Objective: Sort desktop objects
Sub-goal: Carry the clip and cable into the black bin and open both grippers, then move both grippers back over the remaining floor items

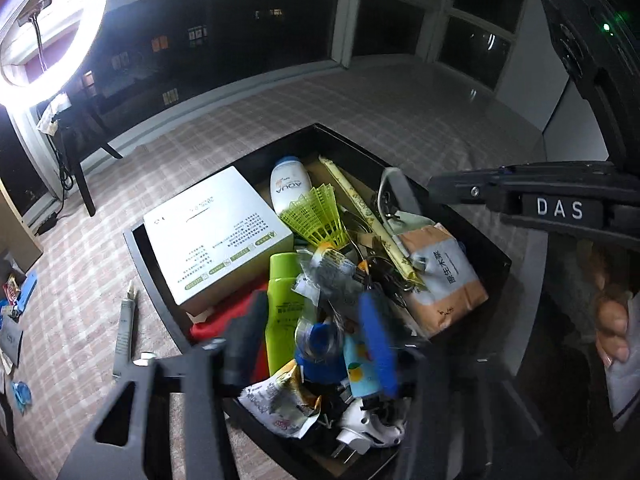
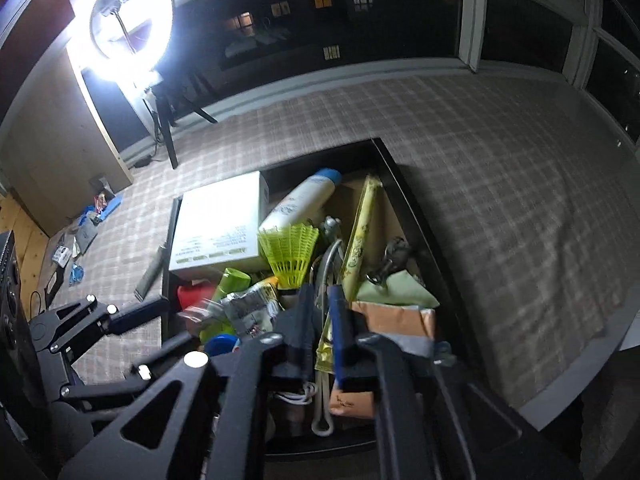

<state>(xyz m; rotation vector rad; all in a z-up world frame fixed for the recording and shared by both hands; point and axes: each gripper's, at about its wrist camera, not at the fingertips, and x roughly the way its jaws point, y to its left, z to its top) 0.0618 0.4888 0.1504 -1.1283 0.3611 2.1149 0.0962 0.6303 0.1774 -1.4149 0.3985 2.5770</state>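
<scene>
A: What is seen, from the biggest thing down?

B: A checked cloth (image 1: 400,112) is spread over the surface, and a black box (image 1: 472,236) is set on it, crammed with desktop objects. A white carton (image 1: 216,236) is laid in its left part. Beside the carton a white bottle (image 1: 289,188) and a green bottle (image 1: 283,300) are found, and an orange packet (image 1: 444,276) is lodged at the right. A yellow-green shuttlecock (image 1: 316,216) is perched on the heap between the white bottle and the packet.

A: And outside the box?

B: A slim grey tube (image 1: 125,328) is left on the cloth just beside the box's left wall.

A: How are the tongs held?

B: The left tongs (image 1: 312,344) are held apart above the near end of the heap; nothing is pressed between the pads. The right tongs (image 2: 324,328) are parted only slightly over the box, and no object is gripped there either.
</scene>
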